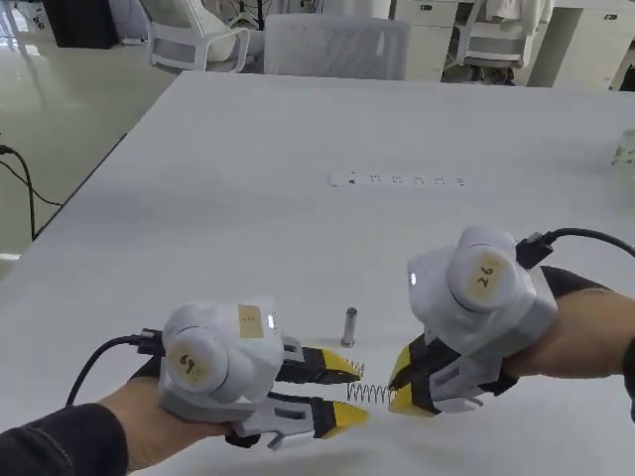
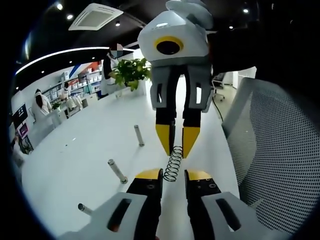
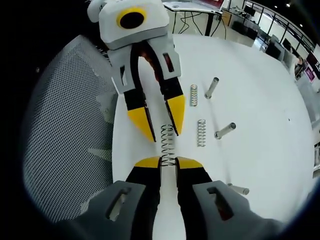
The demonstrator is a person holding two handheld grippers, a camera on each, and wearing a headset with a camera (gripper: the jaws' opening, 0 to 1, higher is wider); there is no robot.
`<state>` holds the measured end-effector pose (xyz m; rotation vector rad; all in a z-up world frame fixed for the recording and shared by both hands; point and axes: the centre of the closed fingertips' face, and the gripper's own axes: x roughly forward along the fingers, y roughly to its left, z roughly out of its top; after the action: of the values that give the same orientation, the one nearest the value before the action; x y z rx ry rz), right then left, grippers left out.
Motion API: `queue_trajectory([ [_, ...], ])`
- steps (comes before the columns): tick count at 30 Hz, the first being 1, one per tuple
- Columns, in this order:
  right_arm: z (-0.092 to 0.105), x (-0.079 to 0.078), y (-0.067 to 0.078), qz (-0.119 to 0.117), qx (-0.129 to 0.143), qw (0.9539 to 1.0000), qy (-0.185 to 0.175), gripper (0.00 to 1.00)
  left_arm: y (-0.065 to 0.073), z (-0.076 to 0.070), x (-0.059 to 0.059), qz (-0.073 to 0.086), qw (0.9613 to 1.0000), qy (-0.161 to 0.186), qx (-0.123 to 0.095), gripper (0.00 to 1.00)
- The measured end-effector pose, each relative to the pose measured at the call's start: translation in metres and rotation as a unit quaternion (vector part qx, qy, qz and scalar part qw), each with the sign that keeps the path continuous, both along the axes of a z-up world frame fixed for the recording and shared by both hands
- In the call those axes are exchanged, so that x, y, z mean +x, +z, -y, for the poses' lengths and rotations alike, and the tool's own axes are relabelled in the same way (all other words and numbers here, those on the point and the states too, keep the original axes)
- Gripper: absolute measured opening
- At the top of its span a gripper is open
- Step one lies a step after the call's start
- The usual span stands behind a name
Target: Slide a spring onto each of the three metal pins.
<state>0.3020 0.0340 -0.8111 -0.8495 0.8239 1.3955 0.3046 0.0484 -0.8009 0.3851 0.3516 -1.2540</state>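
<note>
Table (image 1: 298, 188): white top, smooth, matt with a faint sheen.
Held spring (image 1: 369, 391): thin bright metal wire.
Pin (image 1: 349, 326), just beyond the held spring: grey metal, smooth, satin.
Left gripper (image 1: 355, 393) and right gripper (image 1: 395, 390), either side of the held spring: white moulded plastic shells (slightly glossy), black jaws, matt yellow tips.
Sleeve (image 1: 50, 441): dark cloth.
Chair back (image 3: 65, 125): grey mesh.

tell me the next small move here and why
Probably close the left gripper on the spring's free end. Its jaws stand open on either side of that end, while the right gripper is shut on the other end. With both ends held, the spring could be lined up with the bare pin just beyond.
</note>
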Motion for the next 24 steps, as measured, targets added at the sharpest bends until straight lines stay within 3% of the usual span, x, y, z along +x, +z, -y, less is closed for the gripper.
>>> queue_trajectory([
  [6, -0.001, -0.002, 0.002, 0.003, -0.005, 0.9999, 0.011, 0.13, -0.003, -0.001, 0.001, 0.011, 0.9998, -0.005, 0.013, 0.09],
  [14, -0.001, -0.004, 0.004, -0.003, -0.01, 0.9998, 0.019, 0.13, -0.006, -0.001, -0.001, 0.024, 0.9992, -0.015, 0.029, 0.09],
  [21, -0.006, -0.003, 0.017, -0.003, 0.003, 0.9999, 0.012, 0.13, -0.006, -0.003, 0.002, 0.024, 0.9992, -0.011, 0.03, 0.09],
  [24, -0.013, -0.002, 0.028, -0.005, 0.027, 0.9996, 0.005, 0.13, -0.006, -0.003, 0.002, 0.021, 0.9994, -0.01, 0.027, 0.08],
])
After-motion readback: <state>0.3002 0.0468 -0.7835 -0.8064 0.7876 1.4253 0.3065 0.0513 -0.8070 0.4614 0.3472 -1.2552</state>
